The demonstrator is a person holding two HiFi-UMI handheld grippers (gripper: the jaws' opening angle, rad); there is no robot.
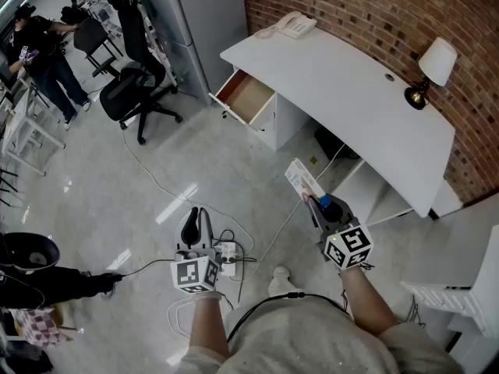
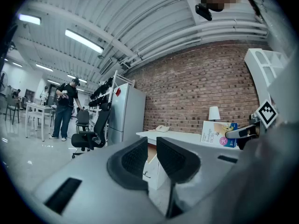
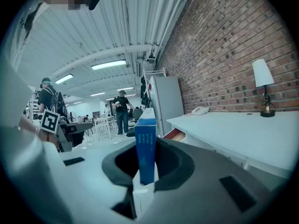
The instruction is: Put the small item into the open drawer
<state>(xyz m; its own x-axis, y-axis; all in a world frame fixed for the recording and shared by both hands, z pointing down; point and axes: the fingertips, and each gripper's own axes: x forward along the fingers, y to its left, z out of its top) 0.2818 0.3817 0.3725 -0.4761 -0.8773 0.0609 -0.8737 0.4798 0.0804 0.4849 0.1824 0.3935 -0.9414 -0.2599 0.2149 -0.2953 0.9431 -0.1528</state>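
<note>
The small box (image 1: pixel 302 178) is held clenched between the jaws of the right gripper (image 1: pixel 313 202), right of centre in the head view and low in the frame. It is seen on edge in the right gripper view, with its narrow blue side towards the camera and standing upright between the pads. In the head view its long axis runs from the jaws up and to the left. That is roughly the way the open drawer (image 1: pixel 246 97) lies, well apart from it in the upper middle of the frame. The drawer is pulled out from under the left end of the white desk (image 1: pixel 351 84), and its wooden inside is bare as far as can be seen. In the right gripper view the drawer shows just to the right of the box's edge, further off. The coming move is judged to be a carry up and left until the box stands over that opening. The left gripper (image 1: pixel 196 223) is kept at lower centre-left, its jaws narrowly parted with nothing between them
</note>
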